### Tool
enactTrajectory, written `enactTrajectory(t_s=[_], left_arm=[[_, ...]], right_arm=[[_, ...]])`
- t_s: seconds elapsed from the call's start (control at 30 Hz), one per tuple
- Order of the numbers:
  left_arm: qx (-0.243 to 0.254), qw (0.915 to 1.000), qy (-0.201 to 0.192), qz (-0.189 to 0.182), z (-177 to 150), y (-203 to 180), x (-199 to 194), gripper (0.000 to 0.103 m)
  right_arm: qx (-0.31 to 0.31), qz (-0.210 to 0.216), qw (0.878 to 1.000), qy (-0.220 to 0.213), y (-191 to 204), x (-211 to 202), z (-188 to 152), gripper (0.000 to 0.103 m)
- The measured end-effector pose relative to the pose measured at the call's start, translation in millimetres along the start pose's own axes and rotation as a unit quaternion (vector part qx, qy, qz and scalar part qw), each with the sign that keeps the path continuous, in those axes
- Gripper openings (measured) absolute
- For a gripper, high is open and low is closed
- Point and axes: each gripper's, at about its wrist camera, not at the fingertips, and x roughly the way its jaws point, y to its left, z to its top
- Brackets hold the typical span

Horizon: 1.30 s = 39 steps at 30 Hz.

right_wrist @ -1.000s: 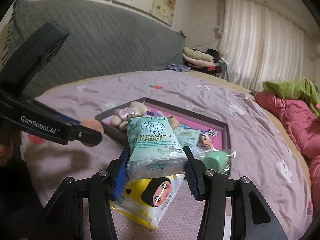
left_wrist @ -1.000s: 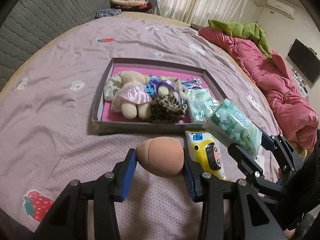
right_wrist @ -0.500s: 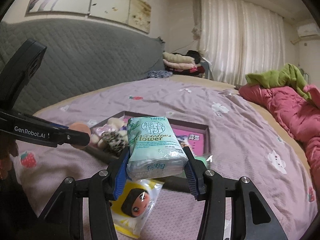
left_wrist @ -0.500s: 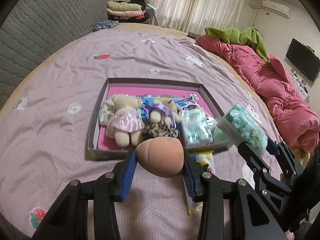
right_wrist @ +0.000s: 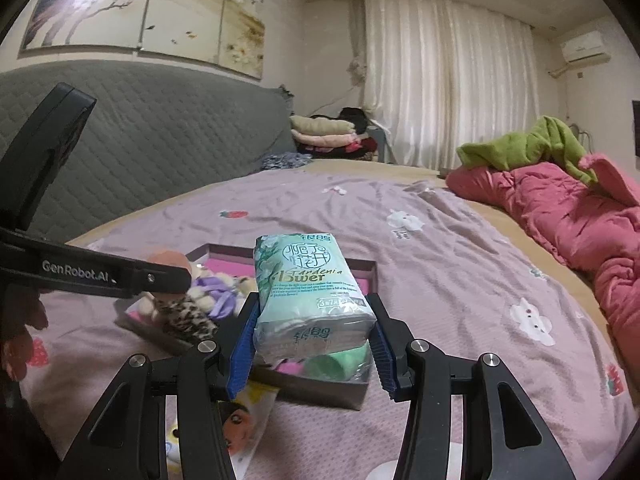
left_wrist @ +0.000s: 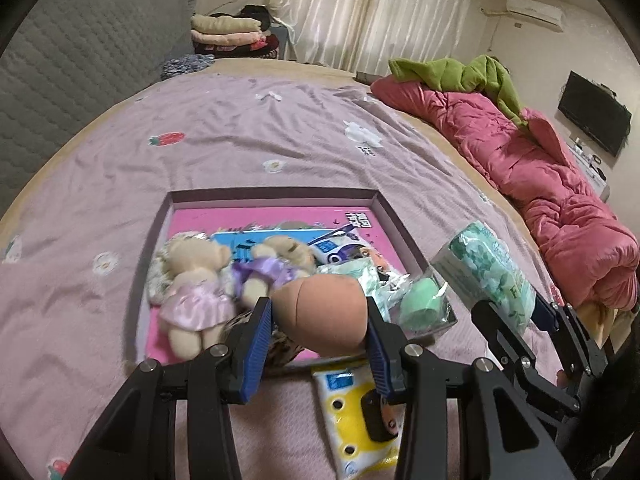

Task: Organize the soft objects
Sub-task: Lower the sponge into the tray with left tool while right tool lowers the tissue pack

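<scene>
My left gripper [left_wrist: 318, 330] is shut on a peach-coloured egg-shaped sponge [left_wrist: 322, 314], held over the near edge of a shallow grey tray [left_wrist: 276, 194] with a pink floor. In the tray lie two small plush bears [left_wrist: 196, 288], a leopard-print item, a tissue pack and a bagged green sponge [left_wrist: 420, 304]. My right gripper [right_wrist: 312, 344] is shut on a mint-green tissue pack [right_wrist: 310, 296], raised above the tray's near right corner [right_wrist: 352, 394]. That pack [left_wrist: 492, 276] also shows at the right of the left wrist view. The left gripper's arm [right_wrist: 96, 276] crosses the right wrist view.
A yellow cartoon-face packet [left_wrist: 356, 420] lies on the purple bedsheet just in front of the tray. A pink quilt [left_wrist: 540, 176] with a green garment on it lines the right side. Grey padded headboard [right_wrist: 160, 132] at left, folded clothes [left_wrist: 228, 32] at the far end.
Both grippers have moved forward and slightly up toward the tray with their objects. The peach sponge now hangs over the tray's near edge instead of before it; the yellow packet has slid under the fingers.
</scene>
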Motion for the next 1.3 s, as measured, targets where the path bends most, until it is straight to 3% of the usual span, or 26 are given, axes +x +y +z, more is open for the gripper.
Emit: enactTrajectory(t_s=[0.4, 1.0, 1.3], left_arm=[[0.021, 0.9996, 0.020, 0.005, 3.8, -11.0, 43.6, 0.044], [0.025, 0.9989, 0.037, 0.014, -7.5, -8.3, 65.5, 0.044], [0.019, 0.9986, 0.044, 0.020, -10.5, -1.2, 71.5, 0.044]], right_arm=[[0.013, -0.015, 1.000, 0.000, -10.7, 16.6, 3.6, 0.052], [0.014, -0.008, 1.000, -0.003, -10.4, 40.8, 12.1, 0.052], [0.014, 0.009, 0.999, 0.030, -10.7, 62.2, 7.4, 0.052]])
